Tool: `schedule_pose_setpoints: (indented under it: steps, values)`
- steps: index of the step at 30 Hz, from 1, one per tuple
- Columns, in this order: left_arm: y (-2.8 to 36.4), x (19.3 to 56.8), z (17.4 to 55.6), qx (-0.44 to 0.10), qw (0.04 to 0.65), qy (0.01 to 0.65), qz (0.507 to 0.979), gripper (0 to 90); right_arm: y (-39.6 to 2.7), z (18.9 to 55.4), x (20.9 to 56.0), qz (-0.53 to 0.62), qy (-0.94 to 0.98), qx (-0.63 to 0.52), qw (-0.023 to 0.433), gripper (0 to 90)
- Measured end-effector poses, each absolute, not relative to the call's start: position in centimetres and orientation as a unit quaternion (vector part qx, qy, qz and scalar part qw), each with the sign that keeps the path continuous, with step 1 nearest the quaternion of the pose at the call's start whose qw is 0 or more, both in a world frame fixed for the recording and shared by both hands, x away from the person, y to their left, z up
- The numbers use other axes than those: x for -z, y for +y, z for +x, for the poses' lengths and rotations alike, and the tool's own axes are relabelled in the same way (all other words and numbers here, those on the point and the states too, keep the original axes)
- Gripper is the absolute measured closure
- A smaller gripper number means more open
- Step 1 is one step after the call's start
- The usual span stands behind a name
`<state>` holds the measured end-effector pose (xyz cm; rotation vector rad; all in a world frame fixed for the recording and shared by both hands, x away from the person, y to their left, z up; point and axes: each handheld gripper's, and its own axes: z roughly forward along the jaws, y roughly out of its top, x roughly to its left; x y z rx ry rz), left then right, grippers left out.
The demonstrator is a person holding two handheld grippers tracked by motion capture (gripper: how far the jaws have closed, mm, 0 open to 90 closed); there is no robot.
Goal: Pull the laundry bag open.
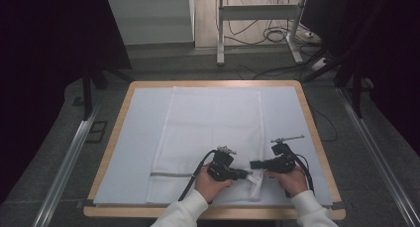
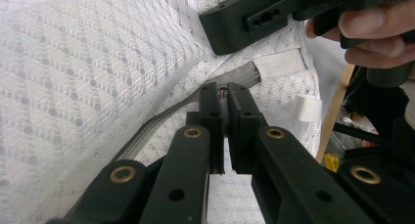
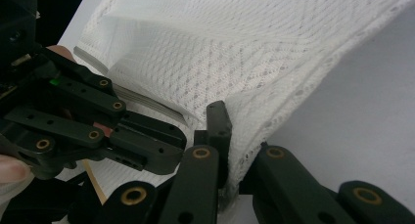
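Two white sleeves came in at the near edge of the high view, each hand holding a gripper over the near end of a white mesh laundry bag. That bag lay flat along the middle of the surface, on a pale sheet, with its grey zipper running across its near end.

From its own view, the left gripper had its fingers drawn almost together, pinching a small metal piece right at the zipper line; it looked like the zipper's pull, though it was too small to tell for sure. In the high view this gripper pointed to the right, toward the bag's near right corner.

Meeting it from the other side, the right gripper pointed left. Its own view showed the right gripper closed on the bag's mesh, the fabric squeezed between the fingers and lifted off the sheet into a tented fold. Both grippers sat very close to each other at that corner, tips nearly meeting, with a white tab of the bag just beside them.

Beyond the surface's far edge, a metal frame and loose cables lay on the floor.
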<state>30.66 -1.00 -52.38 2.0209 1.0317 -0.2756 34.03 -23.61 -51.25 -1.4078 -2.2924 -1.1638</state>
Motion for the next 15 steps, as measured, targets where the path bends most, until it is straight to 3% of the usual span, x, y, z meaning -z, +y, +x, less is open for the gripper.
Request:
schedule_pose_setpoints:
  steps: [15]
  values:
    - [-0.43, 52.12, 30.51, 0.110, 0.415, 0.410, 0.804, 86.8, -23.74, 34.05, 51.21, -0.479, -0.775, 0.400, 0.101, 88.3]
